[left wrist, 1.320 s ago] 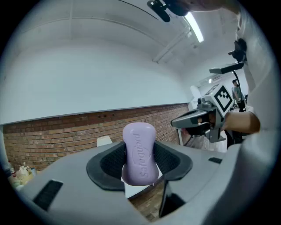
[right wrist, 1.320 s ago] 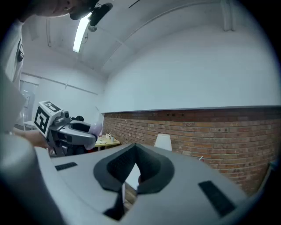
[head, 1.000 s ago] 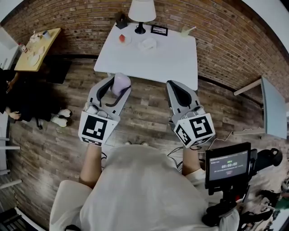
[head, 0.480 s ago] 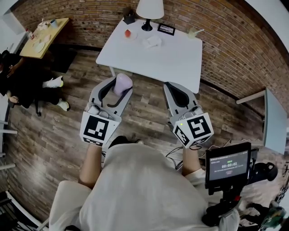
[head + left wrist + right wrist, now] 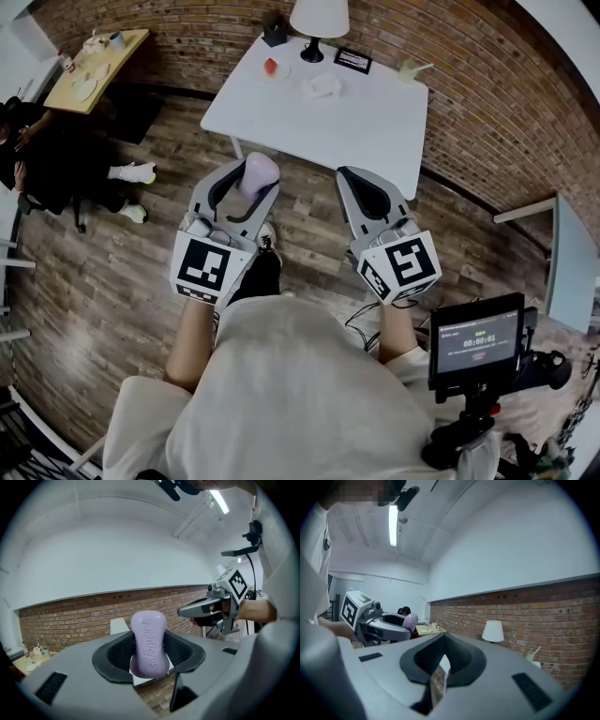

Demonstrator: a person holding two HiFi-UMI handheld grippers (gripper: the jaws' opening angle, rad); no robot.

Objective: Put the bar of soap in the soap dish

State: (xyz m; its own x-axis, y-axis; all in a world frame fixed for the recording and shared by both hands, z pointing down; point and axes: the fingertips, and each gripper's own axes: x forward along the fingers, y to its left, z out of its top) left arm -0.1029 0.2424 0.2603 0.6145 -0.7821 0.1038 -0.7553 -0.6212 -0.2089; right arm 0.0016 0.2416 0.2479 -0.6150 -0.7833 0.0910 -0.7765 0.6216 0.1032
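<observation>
Left claw (image 5: 244, 186) of mine clamps the lilac bar of soap (image 5: 149, 641) (its end poking past the tips) above the wooden floor (image 5: 305, 214), short of the white bench (image 5: 347, 122); my right claw (image 5: 440, 670) is closed, empty.

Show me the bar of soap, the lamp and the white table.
bar of soap (image 5: 149, 644), left gripper view, middle of its lettered face.
lamp (image 5: 320, 17), head view, on its white shade.
white table (image 5: 347, 117), head view, bare middle of its top.
</observation>
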